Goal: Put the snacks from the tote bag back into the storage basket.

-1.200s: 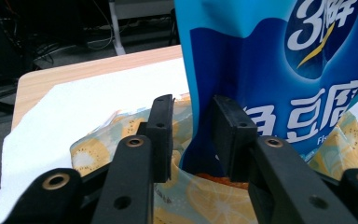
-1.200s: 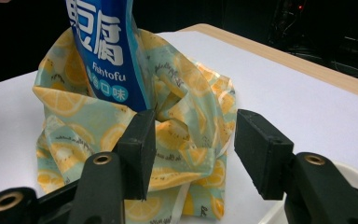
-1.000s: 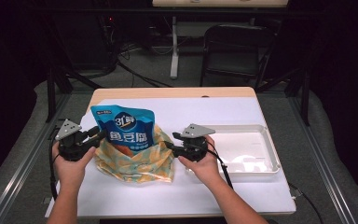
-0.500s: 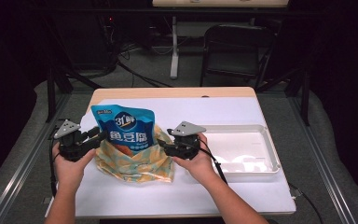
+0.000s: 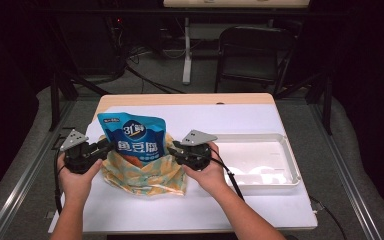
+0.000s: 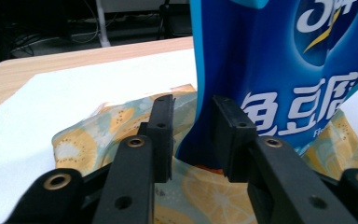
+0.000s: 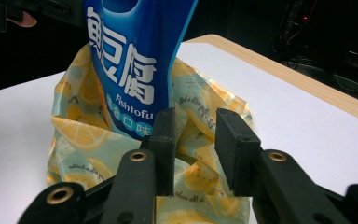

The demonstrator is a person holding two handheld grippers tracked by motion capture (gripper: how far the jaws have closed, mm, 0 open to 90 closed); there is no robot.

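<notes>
Beside the white tray [image 5: 260,160], a blue fish tofu pouch [image 5: 135,140] stands upright in a lemon-print bag [image 5: 145,172]; the left hand-held gripper [image 5: 102,148] and right hand-held gripper [image 5: 174,150] flank it, jaws parted, gripping nothing.

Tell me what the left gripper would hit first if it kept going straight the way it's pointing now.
Most likely the blue snack pouch: its lower edge stands right beyond the gap of the left gripper, whose jaws are open. The lemon-print bag around it sits just as close, so depth is hard to judge.

A: Item one? 
B: Blue snack pouch [image 5: 134,136], printed "Fishtofu", white lettering, standing upright, lower part sunk in the bag.
A: The bag?
B: Lemon-print cloth bag [image 5: 145,175], yellow and pale green, crumpled, mouth open, lying on the table's white sheet.
</notes>
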